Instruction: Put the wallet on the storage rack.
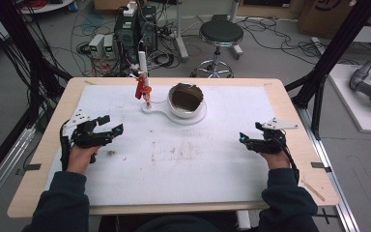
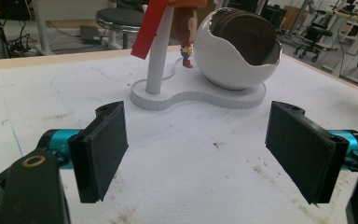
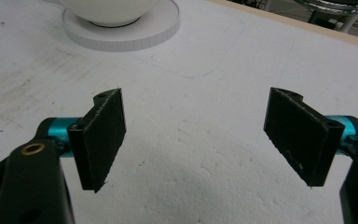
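A white cracked-egg bowl point(image 1: 186, 99) with a brown inside sits on a flat white base point(image 1: 157, 108) at the back middle of the table. A white post point(image 1: 142, 63) rises from that base, with a red piece point(image 1: 139, 89) and a small figurine point(image 1: 147, 94) hanging from it. In the left gripper view the bowl point(image 2: 235, 51), post point(image 2: 158, 56) and figurine point(image 2: 186, 32) stand just ahead of my left gripper point(image 2: 198, 140). That left gripper point(image 1: 112, 123) is open and holds nothing. My right gripper point(image 1: 251, 132) is open over bare sheet, and its own view has the right gripper point(image 3: 193, 130) empty, with the base point(image 3: 121, 32) at upper left.
A white sheet point(image 1: 198, 169) with faint brown stains point(image 1: 174, 150) covers the wooden table point(image 1: 299, 154). Beyond the far edge stand a round stool point(image 1: 221, 34) and computer boxes point(image 1: 135, 29) among cables. Black frame poles point(image 1: 328, 53) flank the table.
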{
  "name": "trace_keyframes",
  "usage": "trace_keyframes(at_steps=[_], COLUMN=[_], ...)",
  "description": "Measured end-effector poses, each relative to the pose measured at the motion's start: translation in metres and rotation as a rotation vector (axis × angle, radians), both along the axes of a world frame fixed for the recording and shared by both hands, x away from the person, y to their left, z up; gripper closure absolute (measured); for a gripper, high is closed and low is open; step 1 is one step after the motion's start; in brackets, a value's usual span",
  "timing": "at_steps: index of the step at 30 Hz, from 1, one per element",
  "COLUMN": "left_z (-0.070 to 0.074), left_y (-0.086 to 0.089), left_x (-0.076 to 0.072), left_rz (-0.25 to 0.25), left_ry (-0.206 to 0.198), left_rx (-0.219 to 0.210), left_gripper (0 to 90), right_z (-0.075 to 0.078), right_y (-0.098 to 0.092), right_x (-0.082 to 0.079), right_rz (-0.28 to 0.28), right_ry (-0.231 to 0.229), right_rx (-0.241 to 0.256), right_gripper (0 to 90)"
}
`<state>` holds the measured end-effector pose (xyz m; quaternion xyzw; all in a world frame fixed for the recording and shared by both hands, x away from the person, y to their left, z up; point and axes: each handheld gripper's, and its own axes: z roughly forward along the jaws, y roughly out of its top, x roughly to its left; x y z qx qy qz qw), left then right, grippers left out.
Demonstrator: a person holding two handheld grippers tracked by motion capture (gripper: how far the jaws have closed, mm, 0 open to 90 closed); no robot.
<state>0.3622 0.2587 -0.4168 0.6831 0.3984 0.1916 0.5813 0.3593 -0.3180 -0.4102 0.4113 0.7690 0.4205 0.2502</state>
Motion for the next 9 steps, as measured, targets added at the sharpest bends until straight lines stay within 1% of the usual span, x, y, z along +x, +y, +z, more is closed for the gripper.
trace_keyframes(at_steps=[9], left_z=[0.0006], left_y=[0.0014], left_x=[-0.0002], left_rz=[0.007], left_ry=[-0.006], left_rx=[-0.005], left_gripper=[20.7], right_z=[-0.0002], right_y=[-0.0006], right_x=[0.0005], right_rz=[-0.004], right_ry=[-0.003], right_rx=[0.006], right_gripper=[21.0])
